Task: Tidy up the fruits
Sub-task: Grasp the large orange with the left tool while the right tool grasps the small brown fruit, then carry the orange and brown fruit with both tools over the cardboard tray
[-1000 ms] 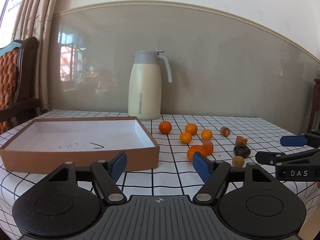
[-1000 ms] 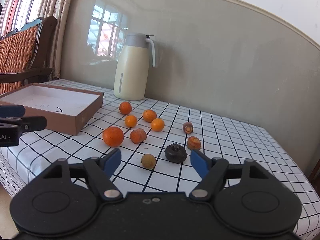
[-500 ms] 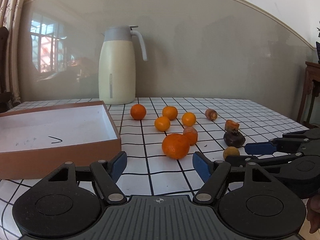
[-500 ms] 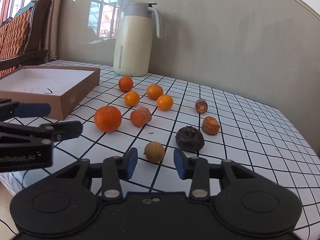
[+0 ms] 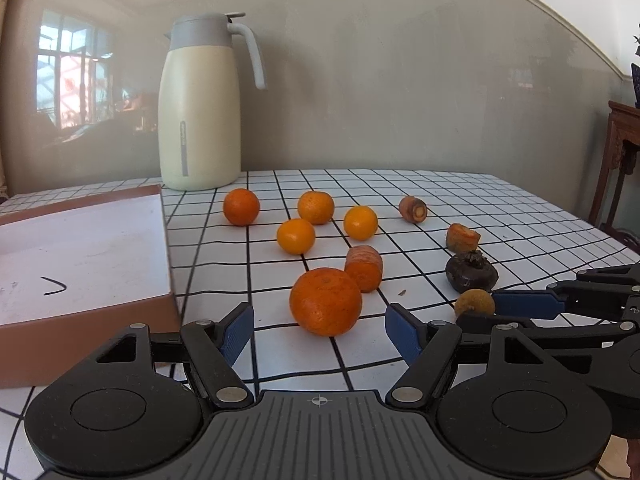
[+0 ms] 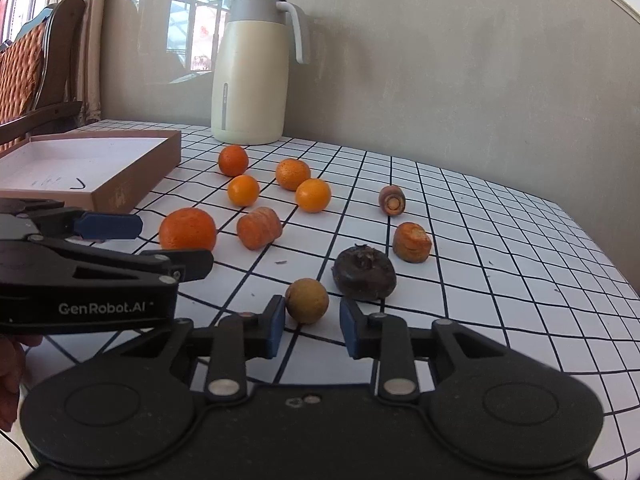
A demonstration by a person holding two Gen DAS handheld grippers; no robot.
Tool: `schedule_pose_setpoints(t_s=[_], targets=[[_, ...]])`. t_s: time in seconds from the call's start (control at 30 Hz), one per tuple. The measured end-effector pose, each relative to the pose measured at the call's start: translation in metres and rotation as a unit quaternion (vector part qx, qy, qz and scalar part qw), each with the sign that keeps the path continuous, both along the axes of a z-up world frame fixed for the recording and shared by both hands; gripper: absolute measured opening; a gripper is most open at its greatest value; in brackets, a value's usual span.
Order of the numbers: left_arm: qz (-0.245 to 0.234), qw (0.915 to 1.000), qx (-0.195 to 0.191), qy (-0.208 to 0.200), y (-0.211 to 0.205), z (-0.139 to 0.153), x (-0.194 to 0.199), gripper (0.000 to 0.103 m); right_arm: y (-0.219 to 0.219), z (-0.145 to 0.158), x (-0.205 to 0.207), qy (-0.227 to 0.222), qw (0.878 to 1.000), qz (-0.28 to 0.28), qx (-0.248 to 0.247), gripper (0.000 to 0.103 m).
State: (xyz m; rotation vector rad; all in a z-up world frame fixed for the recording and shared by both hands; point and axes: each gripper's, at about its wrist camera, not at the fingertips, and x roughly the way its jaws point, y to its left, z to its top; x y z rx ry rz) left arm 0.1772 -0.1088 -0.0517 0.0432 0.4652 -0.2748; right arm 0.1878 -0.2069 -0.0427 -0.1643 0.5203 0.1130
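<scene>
A large orange (image 5: 325,301) lies on the checked tablecloth just ahead of my open left gripper (image 5: 319,334), between the lines of its fingers but not touched. A small tan round fruit (image 6: 307,300) sits at the tips of my right gripper (image 6: 312,326), which is open and partly narrowed around it; the left pad is near it. Several small oranges (image 5: 295,236) lie further back, with carrot pieces (image 5: 363,268) and a dark wrinkled fruit (image 6: 365,273). A brown shallow box (image 5: 80,252) with a white inside stands at the left.
A cream thermos jug (image 5: 200,104) stands at the back by the wall. A wooden chair (image 6: 36,68) stands beyond the table's left end. The table's right edge (image 6: 600,264) falls away. Each gripper shows in the other's view, close side by side.
Both grippers have moved forward toward the fruit. The right gripper's fingers have narrowed around the tan fruit. The left gripper has swung right, bringing the large orange between its fingers.
</scene>
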Motion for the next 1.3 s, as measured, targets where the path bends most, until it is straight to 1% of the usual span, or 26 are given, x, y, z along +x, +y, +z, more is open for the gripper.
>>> schedule_pose_setpoints(t_s=[0.03, 0.17, 0.23, 0.27, 0.3, 0.33, 0.4, 0.63, 0.8, 0.97, 1.13, 1.3], targets=[[-0.002, 1.0, -0.001, 0.002, -0.002, 0.0, 0.002, 0.073, -0.001, 0.001, 0.002, -0.001, 1.0, -0.001, 0.0, 0.016], [0.004, 0.9999, -0.004, 0.009, -0.006, 0.0, 0.009, 0.073, -0.006, 0.001, 0.013, 0.0, 1.0, -0.008, 0.014, 0.016], [0.002, 0.9999, -0.002, 0.016, -0.006, 0.0, 0.012, 0.07, -0.007, 0.002, 0.015, 0.0, 1.0, -0.006, 0.017, 0.015], [0.001, 0.9998, 0.001, 0.02, -0.008, -0.001, 0.013, 0.062, -0.006, 0.001, 0.017, 0.0, 1.0, -0.005, 0.015, 0.015], [-0.002, 0.9997, 0.006, 0.026, -0.01, -0.001, 0.013, 0.057, -0.005, 0.001, 0.017, 0.0, 1.0, -0.003, 0.013, 0.015], [-0.003, 0.9996, 0.012, 0.025, -0.013, -0.001, 0.014, 0.055, -0.004, 0.0, 0.018, 0.001, 1.0, -0.003, 0.013, 0.015], [0.0, 0.9996, 0.018, 0.022, -0.015, -0.001, 0.013, 0.041, -0.003, 0.0, 0.019, 0.0, 1.0, -0.001, 0.016, 0.015], [-0.005, 0.9999, 0.002, 0.013, -0.009, 0.001, 0.006, 0.041, 0.002, 0.004, 0.016, -0.007, 1.0, 0.001, 0.02, 0.015], [-0.005, 1.0, -0.002, -0.007, -0.005, 0.015, -0.009, 0.041, 0.001, 0.014, 0.009, -0.022, 0.999, -0.002, 0.031, 0.015], [0.0, 0.9997, -0.002, -0.023, 0.008, 0.031, -0.03, 0.041, 0.006, 0.028, 0.001, -0.042, 0.998, 0.006, 0.038, 0.015], [0.012, 0.9991, 0.003, -0.041, 0.029, 0.051, -0.046, 0.041, 0.02, 0.044, -0.007, -0.063, 0.997, 0.024, 0.048, 0.015], [0.039, 0.9975, 0.004, -0.058, 0.061, 0.07, -0.057, 0.041, 0.042, 0.059, -0.013, -0.084, 0.994, 0.051, 0.051, 0.016]])
